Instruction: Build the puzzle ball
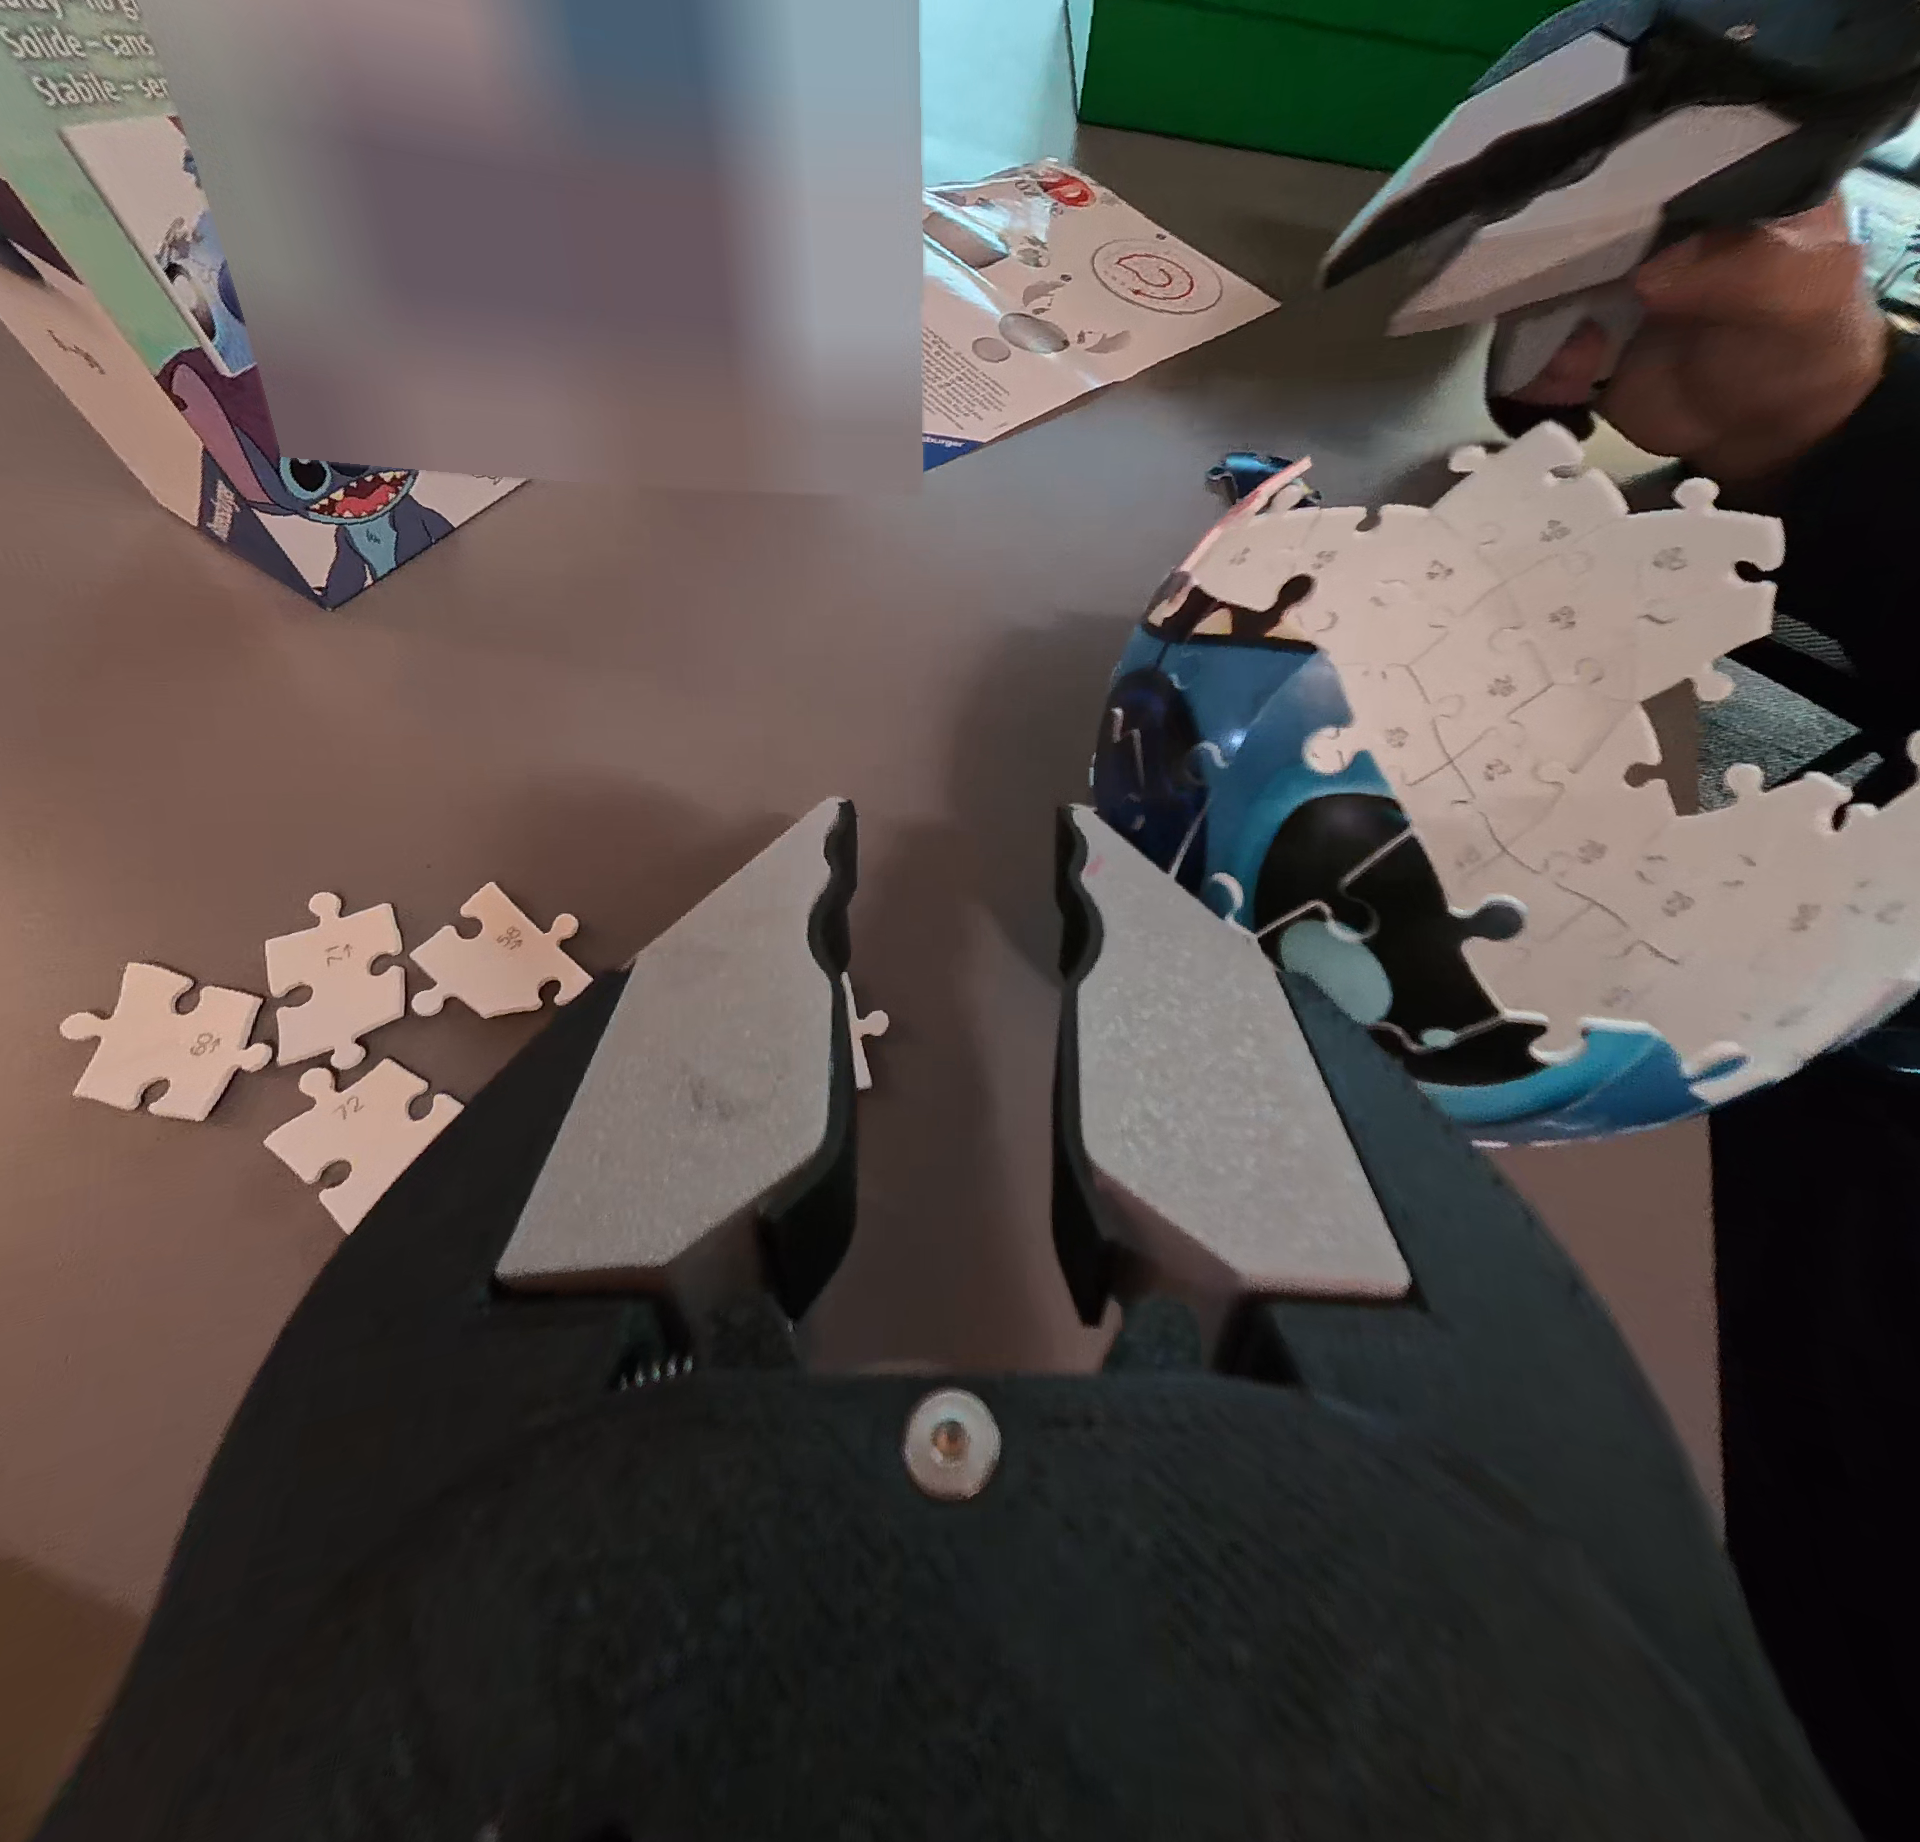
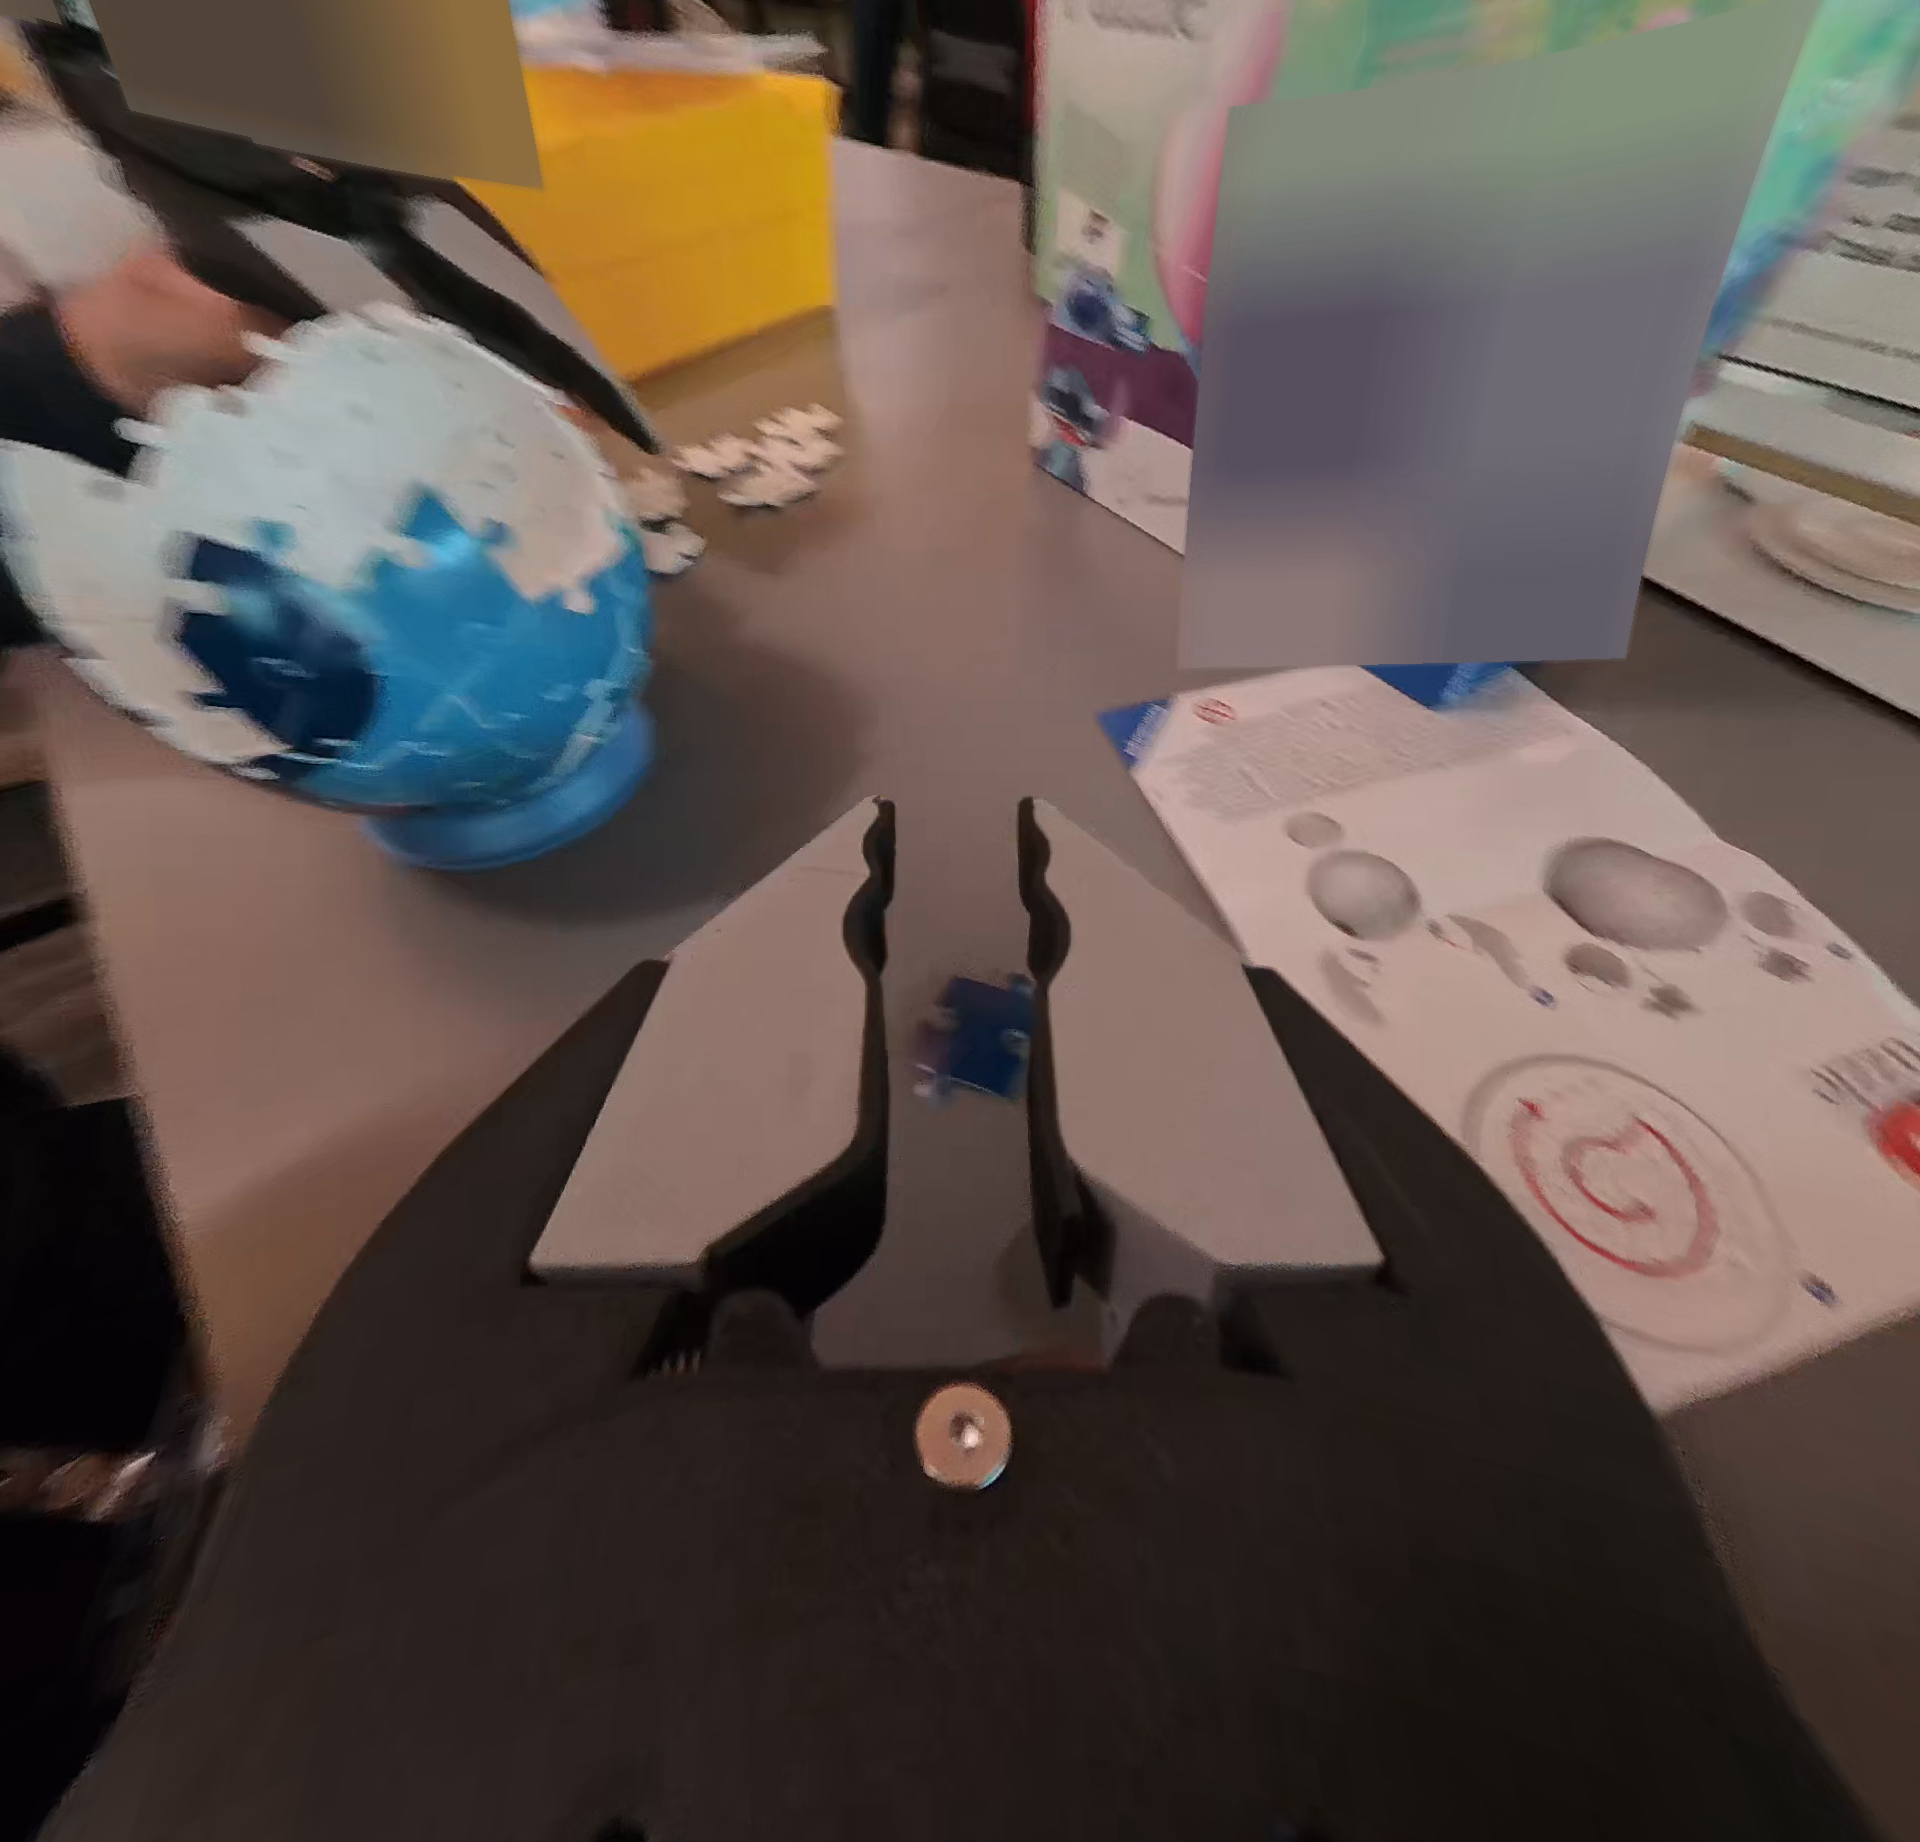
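Note:
The half-built puzzle ball (image 1: pixel 1455 753) stands to the right of my left gripper (image 1: pixel 956 826). It is an open shell, blue outside and white inside. My left gripper is open and empty, and its right finger (image 1: pixel 1195 1044) is close beside the ball. Several loose pieces (image 1: pixel 332 982) lie white side up to its left. In the right wrist view the ball (image 2: pixel 416 629) sits on a blue stand (image 2: pixel 540 816) at the left. My right gripper (image 2: pixel 954 816) is open over the table. A single blue piece (image 2: pixel 977 1049) lies on the table between its fingers.
The tall puzzle box (image 1: pixel 156 286) stands at the back left and also shows in the right wrist view (image 2: pixel 1122 234). An instruction leaflet (image 2: pixel 1507 1013) lies right of my right gripper. A yellow box (image 2: pixel 675 213) and a green box (image 1: pixel 1351 26) stand behind. A hand (image 1: pixel 1745 338) holds the right gripper. Spacing between my two grippers at the tips: around 20 cm.

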Available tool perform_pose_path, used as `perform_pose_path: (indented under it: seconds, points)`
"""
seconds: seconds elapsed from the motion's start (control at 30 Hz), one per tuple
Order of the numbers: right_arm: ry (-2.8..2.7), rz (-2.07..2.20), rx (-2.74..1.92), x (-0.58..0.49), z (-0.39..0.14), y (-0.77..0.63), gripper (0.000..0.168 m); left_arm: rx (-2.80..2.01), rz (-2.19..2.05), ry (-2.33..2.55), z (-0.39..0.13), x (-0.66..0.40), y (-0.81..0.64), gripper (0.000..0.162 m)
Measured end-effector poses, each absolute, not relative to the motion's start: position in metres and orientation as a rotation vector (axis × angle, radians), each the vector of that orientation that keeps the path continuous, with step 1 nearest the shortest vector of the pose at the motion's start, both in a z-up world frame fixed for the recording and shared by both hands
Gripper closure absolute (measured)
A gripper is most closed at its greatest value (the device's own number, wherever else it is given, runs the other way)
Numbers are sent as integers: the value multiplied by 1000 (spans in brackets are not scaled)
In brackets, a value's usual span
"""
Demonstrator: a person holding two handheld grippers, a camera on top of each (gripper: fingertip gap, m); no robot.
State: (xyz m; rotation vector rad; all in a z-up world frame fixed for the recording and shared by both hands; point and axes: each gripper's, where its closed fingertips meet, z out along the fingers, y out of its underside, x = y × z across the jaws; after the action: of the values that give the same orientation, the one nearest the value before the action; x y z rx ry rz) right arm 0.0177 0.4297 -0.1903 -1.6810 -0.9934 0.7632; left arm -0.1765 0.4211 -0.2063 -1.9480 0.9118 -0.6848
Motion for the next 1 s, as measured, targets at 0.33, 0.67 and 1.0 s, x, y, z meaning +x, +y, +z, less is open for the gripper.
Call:
perform_pose_path:
  seconds: [0.33,0.67,1.0]
  points:
    - [-1242,815,-1636,-53,-191,353,120,-1986,-654,934,-215,-177,421,126]
    - [-1211,787,-1660,-66,-196,345,99,-1967,-650,957,-212,-175,417,131]
    - [-1149,780,-1671,-61,-194,356,99,-1936,-650,995,-208,-174,413,135]
